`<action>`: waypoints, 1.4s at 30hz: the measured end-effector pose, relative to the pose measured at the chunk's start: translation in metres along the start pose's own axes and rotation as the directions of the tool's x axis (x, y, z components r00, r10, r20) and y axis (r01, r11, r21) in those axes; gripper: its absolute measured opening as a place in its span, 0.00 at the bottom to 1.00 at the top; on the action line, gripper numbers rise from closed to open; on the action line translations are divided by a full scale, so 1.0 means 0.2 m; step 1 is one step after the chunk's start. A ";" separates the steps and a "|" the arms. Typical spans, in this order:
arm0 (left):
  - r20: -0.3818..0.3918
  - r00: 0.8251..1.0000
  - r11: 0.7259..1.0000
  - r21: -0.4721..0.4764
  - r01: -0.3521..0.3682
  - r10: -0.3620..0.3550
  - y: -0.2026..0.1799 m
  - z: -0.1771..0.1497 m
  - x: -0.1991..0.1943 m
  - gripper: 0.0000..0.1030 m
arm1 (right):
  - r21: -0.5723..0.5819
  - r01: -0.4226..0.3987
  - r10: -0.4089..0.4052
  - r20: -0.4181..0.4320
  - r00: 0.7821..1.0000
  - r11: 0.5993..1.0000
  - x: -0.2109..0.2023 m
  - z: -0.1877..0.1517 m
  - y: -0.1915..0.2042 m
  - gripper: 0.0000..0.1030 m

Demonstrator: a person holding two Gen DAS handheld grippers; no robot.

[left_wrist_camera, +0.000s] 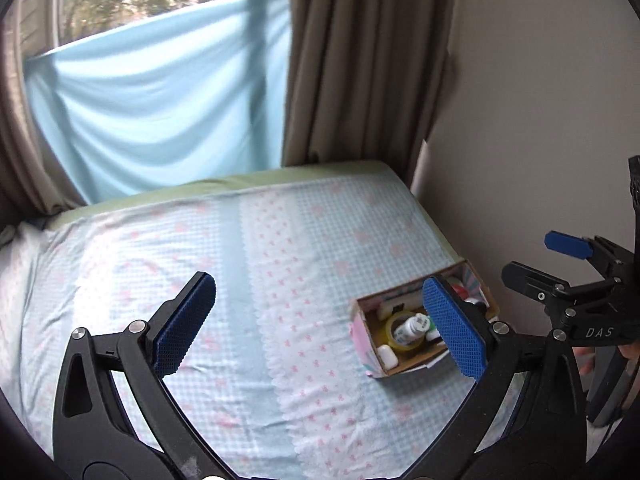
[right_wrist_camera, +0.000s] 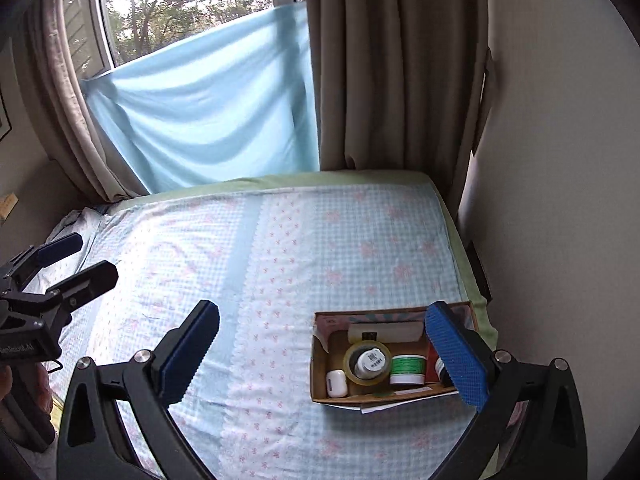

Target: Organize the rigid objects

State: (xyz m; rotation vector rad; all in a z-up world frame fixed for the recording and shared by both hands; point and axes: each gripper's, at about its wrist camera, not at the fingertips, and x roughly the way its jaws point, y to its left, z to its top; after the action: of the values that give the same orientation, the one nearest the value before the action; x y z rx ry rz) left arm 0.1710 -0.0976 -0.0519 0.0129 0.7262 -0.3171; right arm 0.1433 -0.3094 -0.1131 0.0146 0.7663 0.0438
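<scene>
With both the left gripper and right gripper spread and empty, the shallow brown cardboard box near the checked bed's right edge could tip on soft bedding if nudged.

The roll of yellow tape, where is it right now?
The roll of yellow tape lies in the cardboard box on the bed's right side, ringing a small white bottle, between a white earbud case and a green-banded jar.
</scene>
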 end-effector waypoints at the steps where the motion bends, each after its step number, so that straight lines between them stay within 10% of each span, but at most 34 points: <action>1: 0.020 1.000 1.000 -0.020 -0.018 0.019 0.05 -0.01 -0.07 1.00 | -0.014 0.002 -0.001 0.019 1.000 1.000 -0.05 0.00 0.06 1.00; 13: 0.151 0.982 0.987 -0.131 -0.094 0.113 0.32 -0.25 -0.49 1.00 | -0.068 0.064 -0.056 0.122 0.991 0.996 -0.28 -0.13 0.40 1.00; 42: 0.199 0.970 0.989 -0.079 -0.126 0.140 0.34 -0.28 -0.58 1.00 | -0.037 0.088 -0.080 0.182 0.980 0.995 -0.36 -0.11 0.50 1.00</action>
State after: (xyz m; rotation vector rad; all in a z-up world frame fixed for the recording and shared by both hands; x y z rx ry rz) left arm 0.0734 0.0059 -0.0249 -0.0330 0.5286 -0.1628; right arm 0.0726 -0.2131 -0.0770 -0.0557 0.5840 -0.0203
